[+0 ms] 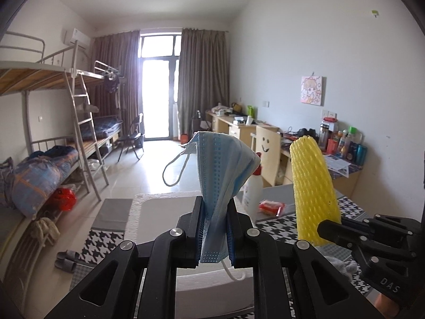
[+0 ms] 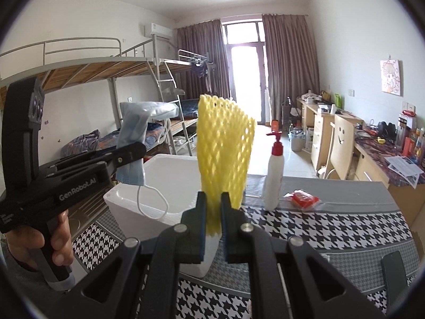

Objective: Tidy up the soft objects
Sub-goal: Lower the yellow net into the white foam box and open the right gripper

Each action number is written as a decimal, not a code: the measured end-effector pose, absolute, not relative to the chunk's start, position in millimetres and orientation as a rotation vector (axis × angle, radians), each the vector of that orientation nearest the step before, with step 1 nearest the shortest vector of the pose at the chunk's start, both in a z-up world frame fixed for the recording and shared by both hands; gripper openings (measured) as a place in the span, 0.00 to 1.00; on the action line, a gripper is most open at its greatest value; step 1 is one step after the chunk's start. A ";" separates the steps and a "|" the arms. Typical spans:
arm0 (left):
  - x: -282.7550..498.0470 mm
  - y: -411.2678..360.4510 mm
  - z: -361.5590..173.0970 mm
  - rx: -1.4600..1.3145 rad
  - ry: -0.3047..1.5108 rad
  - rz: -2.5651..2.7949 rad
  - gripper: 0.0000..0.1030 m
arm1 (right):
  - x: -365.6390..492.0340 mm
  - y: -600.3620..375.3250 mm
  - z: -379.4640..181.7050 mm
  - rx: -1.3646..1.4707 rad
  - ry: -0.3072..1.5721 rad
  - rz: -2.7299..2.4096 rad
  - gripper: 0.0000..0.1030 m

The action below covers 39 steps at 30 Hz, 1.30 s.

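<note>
Daylight is pouring through the tall glass balcony door at the far end of a dorm room, washing out the pale tiled floor in front of it. Brown curtains are hanging to either side of the door. Metal bunk beds with wooden slats are lining the left wall, bedding lying heaped on the lower bunks, a ladder leaning up between them. An air conditioner is sitting high on that wall. Wooden desks are running along the white right wall, cluttered, a chair with a smiley face standing by them, a cartoon picture hanging above. A folding chair is standing near the door
</note>
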State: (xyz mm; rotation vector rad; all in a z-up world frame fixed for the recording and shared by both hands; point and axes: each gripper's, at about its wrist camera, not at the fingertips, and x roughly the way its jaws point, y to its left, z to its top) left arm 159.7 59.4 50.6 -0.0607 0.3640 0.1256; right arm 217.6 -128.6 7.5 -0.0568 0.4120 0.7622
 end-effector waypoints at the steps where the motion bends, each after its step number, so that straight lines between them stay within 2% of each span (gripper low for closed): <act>1: 161.0 60.4 49.7 -0.064 0.369 0.128 0.15 | 218.0 -126.5 7.9 -0.059 0.413 0.770 0.12; 19: 178.3 77.5 35.4 -0.089 0.451 0.181 0.17 | 219.8 -100.4 7.0 -0.077 0.439 0.810 0.12; 22: 181.3 80.5 31.1 -0.092 0.470 0.181 0.27 | 220.6 -98.4 6.4 -0.079 0.445 0.809 0.12; 27: 180.3 86.7 27.0 -0.103 0.477 0.179 0.71 | 222.2 -95.7 6.5 -0.083 0.453 0.799 0.12; 30: 177.6 87.1 28.0 -0.100 0.462 0.202 0.83 | 221.1 -93.6 7.1 -0.088 0.452 0.796 0.12; 34: 170.6 90.4 32.1 -0.113 0.438 0.227 0.90 | 221.4 -90.8 7.6 -0.090 0.456 0.795 0.12; 36: 167.9 91.8 34.3 -0.112 0.424 0.246 0.99 | 221.0 -88.5 8.6 -0.093 0.456 0.798 0.12; 39: 162.7 95.6 37.6 -0.115 0.403 0.258 0.99 | 220.8 -85.6 10.1 -0.095 0.452 0.807 0.12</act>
